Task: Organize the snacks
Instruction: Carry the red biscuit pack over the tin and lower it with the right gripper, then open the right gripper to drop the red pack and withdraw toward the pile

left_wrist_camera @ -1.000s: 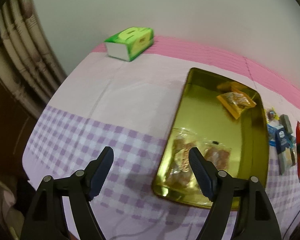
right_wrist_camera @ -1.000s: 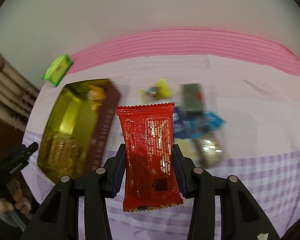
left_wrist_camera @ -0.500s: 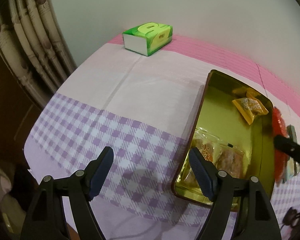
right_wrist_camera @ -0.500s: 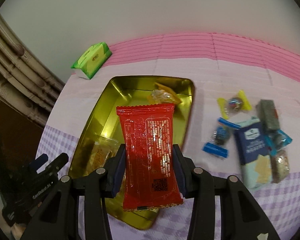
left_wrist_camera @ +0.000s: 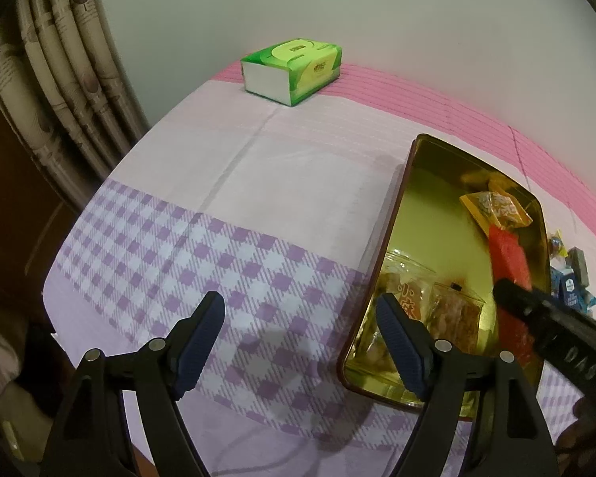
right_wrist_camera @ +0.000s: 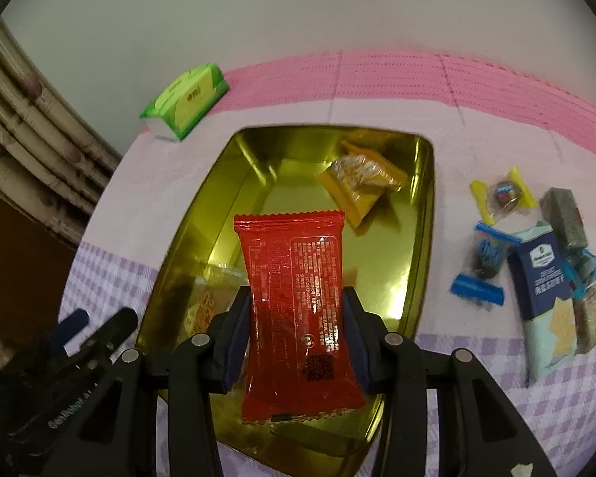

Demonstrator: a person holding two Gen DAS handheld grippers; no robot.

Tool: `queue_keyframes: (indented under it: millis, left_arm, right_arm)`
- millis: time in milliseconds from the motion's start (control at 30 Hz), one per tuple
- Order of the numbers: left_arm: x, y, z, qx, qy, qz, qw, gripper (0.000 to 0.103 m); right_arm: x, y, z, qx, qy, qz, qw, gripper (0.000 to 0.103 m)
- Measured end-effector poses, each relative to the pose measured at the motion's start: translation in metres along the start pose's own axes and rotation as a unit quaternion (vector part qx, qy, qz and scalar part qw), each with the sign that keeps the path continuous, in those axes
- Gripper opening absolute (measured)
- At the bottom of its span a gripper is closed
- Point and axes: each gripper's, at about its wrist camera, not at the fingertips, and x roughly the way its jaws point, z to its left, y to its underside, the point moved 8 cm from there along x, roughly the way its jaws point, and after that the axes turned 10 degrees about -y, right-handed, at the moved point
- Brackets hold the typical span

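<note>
The packet (right_wrist_camera: pixel 298 302) is bright red with fine dark print, and the tin (right_wrist_camera: pixel 425 198) shows shiny gold inside with a dark reddish-brown rim, holding an orange-yellow wrapper (right_wrist_camera: pixel 357 183). The tablecloth (left_wrist_camera: pixel 258 183) runs pale pink in the middle, with a deeper pink stripe at the far edge and a purple-and-white check at the near edge. The tissue pack (left_wrist_camera: pixel 294 69) is green with yellow, the curtain (left_wrist_camera: pixel 59 79) beige with brown marks, and the loose snacks (right_wrist_camera: pixel 536 274) navy, light blue, yellow and grey.
</note>
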Motion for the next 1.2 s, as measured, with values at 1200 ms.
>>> queue_keyframes:
  millis: [1200]
  left_arm:
    - [0.002,0.005,-0.006,-0.001,0.005,0.009,0.9999,0.079]
  right_arm:
    - [-0.001,0.005,-0.028,-0.042,0.062,0.024,0.997,0.048]
